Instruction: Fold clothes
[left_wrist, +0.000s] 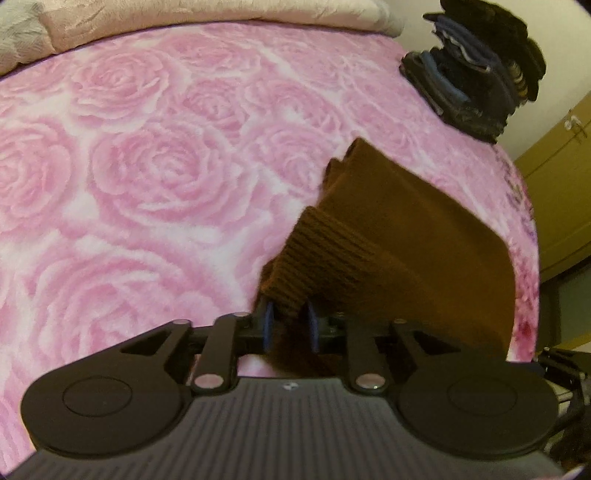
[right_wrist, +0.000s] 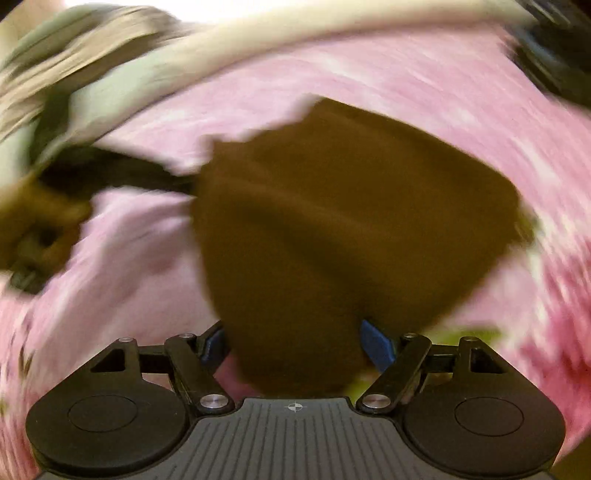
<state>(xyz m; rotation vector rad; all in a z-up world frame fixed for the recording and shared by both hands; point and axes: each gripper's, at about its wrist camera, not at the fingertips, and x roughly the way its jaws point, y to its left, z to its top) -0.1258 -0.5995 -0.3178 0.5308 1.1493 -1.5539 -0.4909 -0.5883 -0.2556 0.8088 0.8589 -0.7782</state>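
A brown knitted garment (left_wrist: 399, 236) lies folded on a pink rose-patterned blanket (left_wrist: 147, 166). My left gripper (left_wrist: 290, 326) is shut on its ribbed hem, the blue pads pinching the knit at the near edge. In the right wrist view, which is blurred by motion, the same brown garment (right_wrist: 332, 221) fills the middle. My right gripper (right_wrist: 295, 347) has its blue pads wide apart on either side of the cloth, which drapes between them. The other gripper and hand (right_wrist: 48, 221) show at the left.
A stack of dark folded clothes (left_wrist: 476, 70) sits at the far right of the bed. A beige quilt (left_wrist: 184, 22) lies along the far edge. A wooden cabinet (left_wrist: 554, 192) stands beyond the bed's right edge.
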